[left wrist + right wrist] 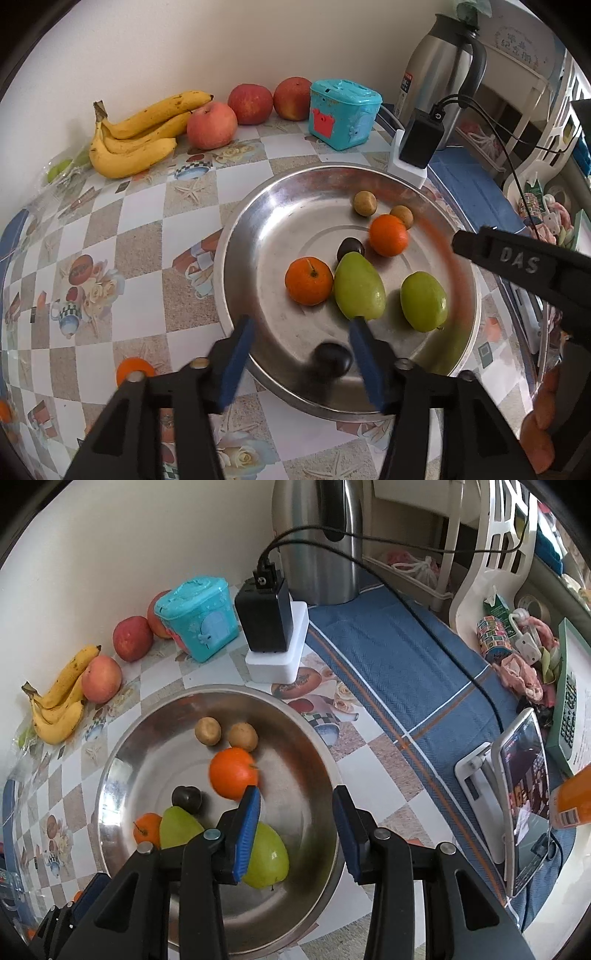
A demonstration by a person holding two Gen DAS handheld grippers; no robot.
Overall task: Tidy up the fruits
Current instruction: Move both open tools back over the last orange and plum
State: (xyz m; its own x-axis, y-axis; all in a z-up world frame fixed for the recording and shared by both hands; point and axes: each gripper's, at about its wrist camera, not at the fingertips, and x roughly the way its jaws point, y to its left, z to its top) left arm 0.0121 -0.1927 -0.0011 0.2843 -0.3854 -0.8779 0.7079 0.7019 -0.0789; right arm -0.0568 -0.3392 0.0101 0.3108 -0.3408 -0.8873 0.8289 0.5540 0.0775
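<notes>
Dark fruit (331, 360) in bowl (258, 206) – motion-blurred, perhaps a plum

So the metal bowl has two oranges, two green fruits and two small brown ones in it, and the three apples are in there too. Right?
Not the apples. The left wrist view shows the three apples on the table by the wall, next to the bananas, outside the metal bowl. The two oranges, two green fruits and two small brown ones are in it.

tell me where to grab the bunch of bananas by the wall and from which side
Take the bunch of bananas across its thick middle, coming down from above with the fingers on its wall side and its table side. The bananas lie flat, curved and stacked together, so the middle gives the broadest hold. The stem end looks thin and sits close to the wall, and an apple crowds the tip end.
</notes>
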